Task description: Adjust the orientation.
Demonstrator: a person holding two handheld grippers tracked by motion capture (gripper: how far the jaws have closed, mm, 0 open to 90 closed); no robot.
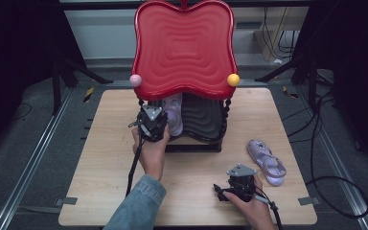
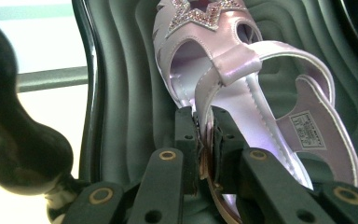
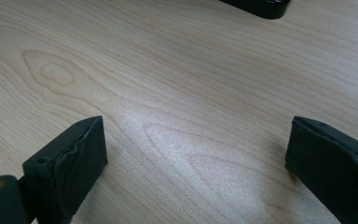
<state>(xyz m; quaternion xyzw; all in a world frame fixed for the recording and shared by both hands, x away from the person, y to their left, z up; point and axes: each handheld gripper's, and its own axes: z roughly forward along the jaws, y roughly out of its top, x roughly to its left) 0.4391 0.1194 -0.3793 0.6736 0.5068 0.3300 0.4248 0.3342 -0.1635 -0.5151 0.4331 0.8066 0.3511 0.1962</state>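
A lilac sandal [image 1: 174,115] with a glittery star on its toe lies on the black lower tray [image 1: 203,120] of a two-tier rack. My left gripper [image 1: 159,120] reaches under the red upper tray [image 1: 184,48]. In the left gripper view this gripper [image 2: 205,126] is shut on the sandal's [image 2: 242,93] side edge near the heel strap, over the ribbed black tray [image 2: 121,93]. The matching sandal [image 1: 267,162] lies on the table at the right. My right gripper [image 1: 223,190] rests low near the table's front edge, left of that sandal. It stands open [image 3: 196,154] over bare wood.
The rack stands at the back middle of the wooden table [image 1: 105,143], with a pink ball [image 1: 135,80] and a yellow ball [image 1: 233,79] at the red tray's corners. A black turned post [image 2: 18,140] stands close beside my left gripper. Cables trail over the floor at the right.
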